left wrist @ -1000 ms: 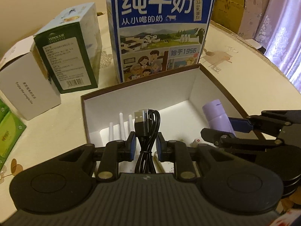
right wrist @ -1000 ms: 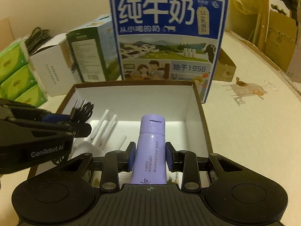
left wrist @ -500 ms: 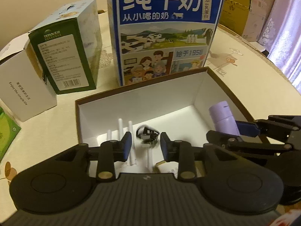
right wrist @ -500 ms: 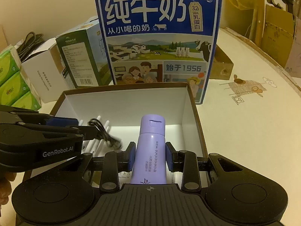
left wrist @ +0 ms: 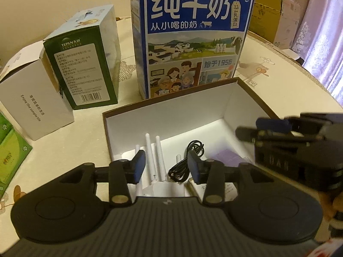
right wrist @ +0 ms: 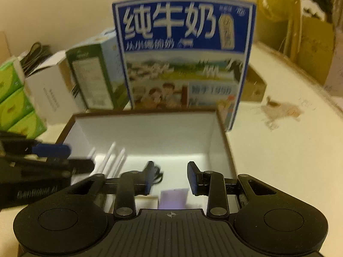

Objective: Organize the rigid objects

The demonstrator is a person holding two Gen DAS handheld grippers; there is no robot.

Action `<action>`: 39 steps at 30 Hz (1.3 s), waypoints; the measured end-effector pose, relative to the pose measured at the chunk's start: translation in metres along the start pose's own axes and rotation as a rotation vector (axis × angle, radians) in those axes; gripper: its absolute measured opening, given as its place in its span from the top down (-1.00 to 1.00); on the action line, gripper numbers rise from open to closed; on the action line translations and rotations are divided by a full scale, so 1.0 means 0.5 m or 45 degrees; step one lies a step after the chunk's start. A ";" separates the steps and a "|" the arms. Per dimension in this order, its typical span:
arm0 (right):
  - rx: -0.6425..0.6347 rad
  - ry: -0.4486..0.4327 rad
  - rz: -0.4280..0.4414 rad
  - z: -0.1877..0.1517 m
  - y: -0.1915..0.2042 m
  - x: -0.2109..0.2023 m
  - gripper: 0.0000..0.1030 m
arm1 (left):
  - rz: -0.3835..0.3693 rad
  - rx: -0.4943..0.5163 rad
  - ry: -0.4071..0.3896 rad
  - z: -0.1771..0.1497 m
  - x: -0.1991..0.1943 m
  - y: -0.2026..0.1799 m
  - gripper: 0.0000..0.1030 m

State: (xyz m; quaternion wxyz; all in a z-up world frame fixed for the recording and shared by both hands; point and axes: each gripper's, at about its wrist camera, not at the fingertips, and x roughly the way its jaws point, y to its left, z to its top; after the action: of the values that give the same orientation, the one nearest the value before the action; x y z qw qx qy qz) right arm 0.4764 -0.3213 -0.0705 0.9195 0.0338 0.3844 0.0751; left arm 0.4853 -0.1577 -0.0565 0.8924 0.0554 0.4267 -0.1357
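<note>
An open brown box with white inside [left wrist: 169, 103] sits in front of me on the table. On its floor lie a black USB cable [left wrist: 188, 158], a white router with upright antennas [left wrist: 154, 162] and a purple tube [left wrist: 227, 159]. My left gripper [left wrist: 166, 160] hangs over the box, its jaws opening, nothing between the pads. In the right wrist view my right gripper [right wrist: 170, 171] stands open above the purple tube [right wrist: 173, 199], which lies loose in the box [right wrist: 145, 132] beside the cable [right wrist: 157, 172]. The left gripper's fingers [right wrist: 64, 158] reach in from the left.
A tall blue milk carton box [left wrist: 193, 42] stands right behind the box. To the left are a green-and-white carton [left wrist: 85, 64], a white box [left wrist: 32, 107] and green tissue packs [left wrist: 10, 156]. Cardboard boxes [left wrist: 263, 15] and a curtain [left wrist: 321, 42] stand at the right.
The left gripper opened and the black cable fell into the box. The right gripper opened and the purple tube now lies on the box floor.
</note>
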 end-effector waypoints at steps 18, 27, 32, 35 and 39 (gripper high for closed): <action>0.115 -0.069 0.107 -0.097 0.029 -0.181 -0.28 | -0.060 -0.058 -0.072 -0.084 -0.149 0.032 -0.13; 0.160 -0.075 0.067 -0.159 0.070 -0.278 -0.32 | -0.040 -0.048 -0.115 -0.143 -0.259 0.025 -0.13; 0.164 -0.050 0.045 -0.186 0.098 -0.320 -0.32 | -0.029 -0.065 -0.119 -0.184 -0.315 0.023 -0.14; 0.181 -0.043 0.043 -0.204 0.115 -0.342 -0.32 | -0.025 -0.076 -0.118 -0.215 -0.345 0.026 -0.14; 0.195 -0.026 0.037 -0.227 0.139 -0.366 -0.32 | 0.014 -0.084 -0.106 -0.259 -0.381 0.031 -0.14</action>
State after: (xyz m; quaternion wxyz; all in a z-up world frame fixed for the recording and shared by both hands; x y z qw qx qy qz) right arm 0.2610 -0.2826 -0.0133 0.9168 0.1103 0.3792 0.0586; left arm 0.2789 -0.0780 0.0099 0.9114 0.0228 0.3933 -0.1190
